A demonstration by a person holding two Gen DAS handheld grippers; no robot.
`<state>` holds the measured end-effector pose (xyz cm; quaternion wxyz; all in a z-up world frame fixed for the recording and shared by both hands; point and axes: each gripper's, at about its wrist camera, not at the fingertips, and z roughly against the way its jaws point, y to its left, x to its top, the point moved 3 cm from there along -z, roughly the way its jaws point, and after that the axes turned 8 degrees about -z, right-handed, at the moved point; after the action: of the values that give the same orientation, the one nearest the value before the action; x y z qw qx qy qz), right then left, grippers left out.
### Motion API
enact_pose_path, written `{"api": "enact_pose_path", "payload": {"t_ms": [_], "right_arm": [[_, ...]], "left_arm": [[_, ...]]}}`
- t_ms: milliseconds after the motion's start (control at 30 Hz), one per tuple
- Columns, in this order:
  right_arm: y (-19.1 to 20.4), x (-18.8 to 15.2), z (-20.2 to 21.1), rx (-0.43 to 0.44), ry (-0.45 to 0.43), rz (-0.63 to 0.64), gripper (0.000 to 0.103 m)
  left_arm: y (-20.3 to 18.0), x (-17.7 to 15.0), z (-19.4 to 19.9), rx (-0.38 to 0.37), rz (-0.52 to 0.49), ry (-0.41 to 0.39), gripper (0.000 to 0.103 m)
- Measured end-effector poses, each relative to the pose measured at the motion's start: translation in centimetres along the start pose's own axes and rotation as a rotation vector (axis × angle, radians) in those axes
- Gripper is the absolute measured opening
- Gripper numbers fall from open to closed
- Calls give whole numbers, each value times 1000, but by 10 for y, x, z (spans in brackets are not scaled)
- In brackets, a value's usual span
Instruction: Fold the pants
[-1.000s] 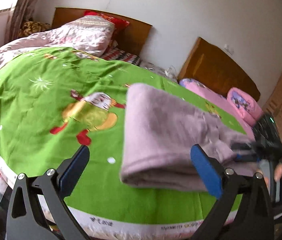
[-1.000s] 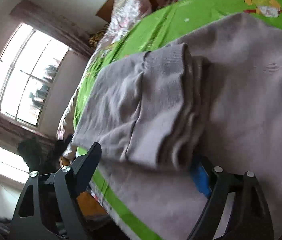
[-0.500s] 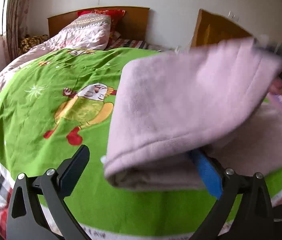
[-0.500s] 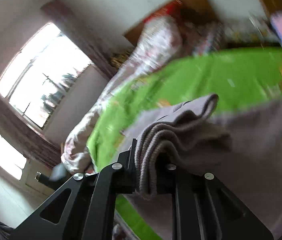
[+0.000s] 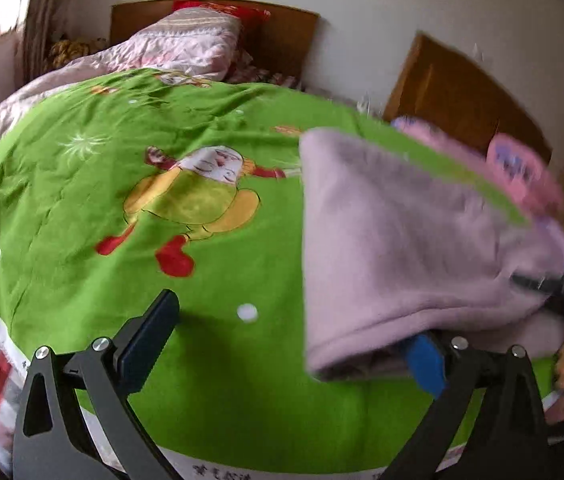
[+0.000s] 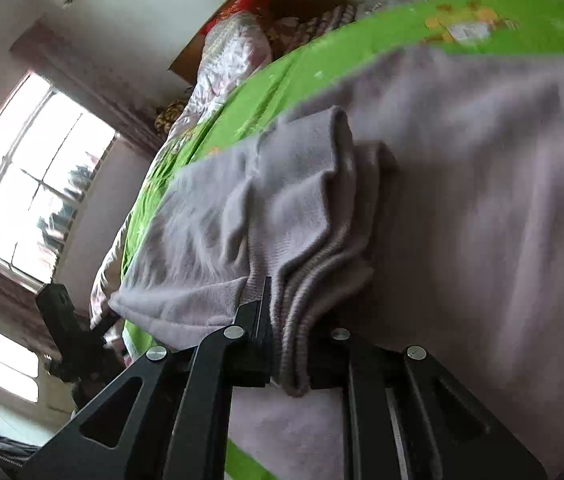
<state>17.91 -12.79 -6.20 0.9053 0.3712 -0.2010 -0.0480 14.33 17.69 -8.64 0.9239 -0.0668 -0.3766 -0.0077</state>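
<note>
Quick count from where I'm standing. One pair of pants (image 5: pixel 402 240), the mauve fleecy ones, right half of the left view. Two tools in my hands: my left tool (image 5: pixel 290 344) at the bottom of its own frame and my right tool (image 6: pixel 290 356) at the bottom of the other. One green duvet (image 5: pixel 162 152) with one cartoon figure (image 5: pixel 194 200) printed mid-frame, two red shoes on it. Two wooden headboards: one (image 5: pixel 282 36) up top, one (image 5: pixel 462 92) upper right. One pink quilted pillow (image 5: pixel 190 44) at the top. One window (image 6: pixel 30 184) at the left of the right view.
</note>
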Motion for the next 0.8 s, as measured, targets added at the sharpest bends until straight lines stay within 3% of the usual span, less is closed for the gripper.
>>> {"api": "enact_pose_path", "payload": {"t_ms": [167,367,467,533,600,700,767,800], "right_arm": [[44,40,26,107,-72,48,14],[126,69,49,213,-114,192,14],[151,71,60,230,-135,247,14],[157,71,70,223,-162,268,14],[142,67,82,197,-191,250,14],[98,61,83,137,-191,180,14],[51,43,63,44,-147,118,14],[25,30,46,-14,-103,86,14]], "left_arm": [[-4,3,21,-36,-7,-27,101],[-70,8,36,-87,-188,-43,101],[-89,13,7,158,-277,-11,101],[-76,12,-9,279,-248,18,101],[-48,11,-10,302,-131,17,101],[-4,5,10,178,80,-45,102],[8,1,6,96,117,-35,102],[7,-2,0,98,96,-18,102]]}}
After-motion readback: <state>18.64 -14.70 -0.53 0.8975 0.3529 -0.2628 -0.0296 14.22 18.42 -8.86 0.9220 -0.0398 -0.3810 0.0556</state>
